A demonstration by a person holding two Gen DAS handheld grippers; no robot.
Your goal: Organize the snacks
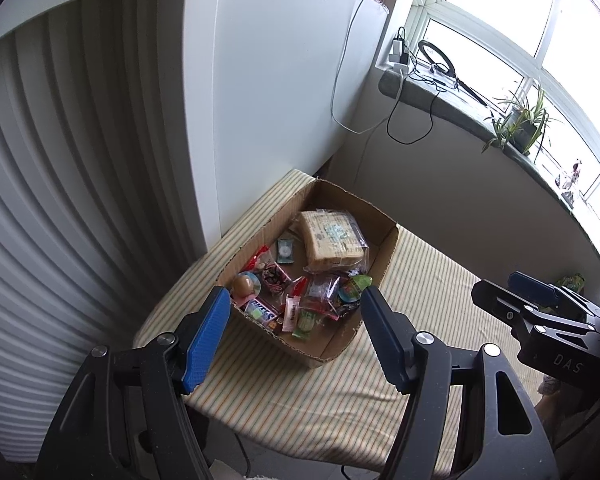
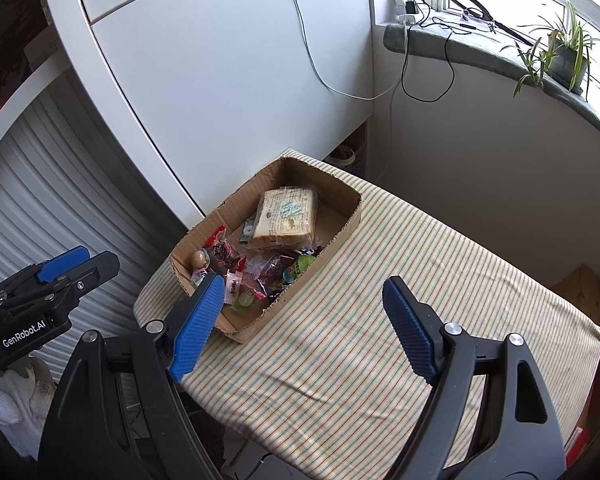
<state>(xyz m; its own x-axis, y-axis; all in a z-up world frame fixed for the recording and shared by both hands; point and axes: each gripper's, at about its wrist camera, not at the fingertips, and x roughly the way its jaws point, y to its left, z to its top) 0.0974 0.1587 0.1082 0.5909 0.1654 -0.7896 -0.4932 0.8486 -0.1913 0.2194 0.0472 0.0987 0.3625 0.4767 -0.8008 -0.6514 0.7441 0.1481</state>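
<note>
The cardboard box (image 1: 384,254) of snacks (image 1: 300,300) stands at the far left of the striped table (image 2: 340,340), beside a white cabinet (image 2: 220,80). The left gripper (image 1: 292,312) and the right gripper (image 2: 304,304) both hang above the table, jaws apart and empty. The left view shows "DAS" on the right gripper, the right view "GenRobot.AI" on the left one. A plant (image 2: 560,52) stands on the far windowsill.
</note>
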